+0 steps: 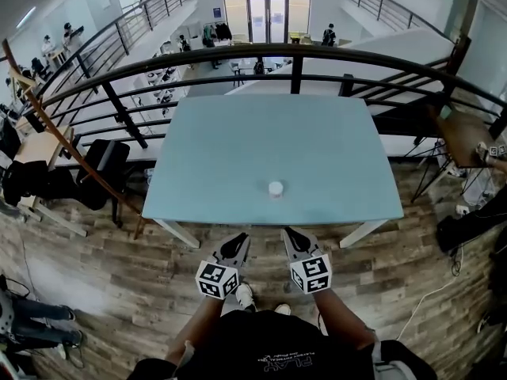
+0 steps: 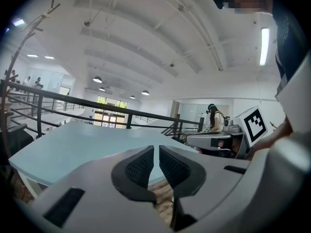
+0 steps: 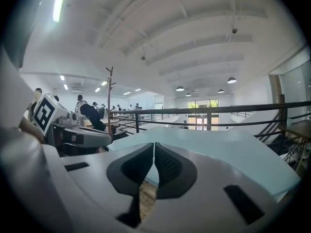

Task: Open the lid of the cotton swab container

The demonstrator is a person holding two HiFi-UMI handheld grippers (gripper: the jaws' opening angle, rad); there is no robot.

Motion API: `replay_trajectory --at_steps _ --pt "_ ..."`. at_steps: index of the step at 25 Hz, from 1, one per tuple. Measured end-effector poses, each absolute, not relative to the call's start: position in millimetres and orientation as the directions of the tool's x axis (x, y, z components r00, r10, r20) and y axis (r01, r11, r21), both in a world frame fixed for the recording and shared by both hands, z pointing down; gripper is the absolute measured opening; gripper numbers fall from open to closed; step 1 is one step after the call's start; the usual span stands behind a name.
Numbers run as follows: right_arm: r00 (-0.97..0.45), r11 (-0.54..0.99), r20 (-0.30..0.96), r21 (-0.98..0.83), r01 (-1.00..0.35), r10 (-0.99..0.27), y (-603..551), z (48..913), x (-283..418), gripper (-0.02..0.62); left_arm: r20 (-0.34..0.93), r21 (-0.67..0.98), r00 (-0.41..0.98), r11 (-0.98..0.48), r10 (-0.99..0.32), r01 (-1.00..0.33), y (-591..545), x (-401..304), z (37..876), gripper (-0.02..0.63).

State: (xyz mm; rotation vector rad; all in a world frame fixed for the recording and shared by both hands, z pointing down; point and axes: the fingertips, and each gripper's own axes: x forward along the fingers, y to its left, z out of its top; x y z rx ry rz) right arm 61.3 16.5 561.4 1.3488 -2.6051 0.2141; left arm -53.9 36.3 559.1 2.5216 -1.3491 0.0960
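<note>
Planks of a brown wooden floor (image 1: 103, 279) lie under both tools, which are held just short of the near edge of a pale blue rectangular table (image 1: 238, 149). On the left, the person's left gripper (image 1: 240, 241), grey with black ribbed pads and a marker cube, has its jaws a narrow slit apart with nothing between them. Further right, a small white round cotton swab container (image 1: 275, 188) stands alone on the table close to the near edge, its lid on, apart from both grippers. Right of it, the right gripper (image 1: 290, 234) is clenched, pad tips touching, empty. A black metal railing (image 1: 297, 54) runs beyond the table.
</note>
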Motion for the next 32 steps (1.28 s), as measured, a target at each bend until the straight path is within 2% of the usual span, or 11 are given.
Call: replay_trajectory --at_steps 8,23,32 --pt "-0.536 0.54 0.227 -0.049 -0.84 -0.813 -34 560 34 0.02 0.199 0.17 0.588 -0.563 -0.784 -0.809 -10 -88 555 0.048" --pt "-0.499 0.505 0.206 -0.027 -0.863 -0.842 -77 549 -26 0.02 0.162 0.198 0.632 -0.602 -0.758 -0.774 -53 -139 554 0.048" --pt "-0.469 0.475 0.224 -0.026 -0.879 -0.854 -94 555 -20 0.02 0.164 0.205 0.646 -0.615 -0.746 -0.762 -76 -137 555 0.048"
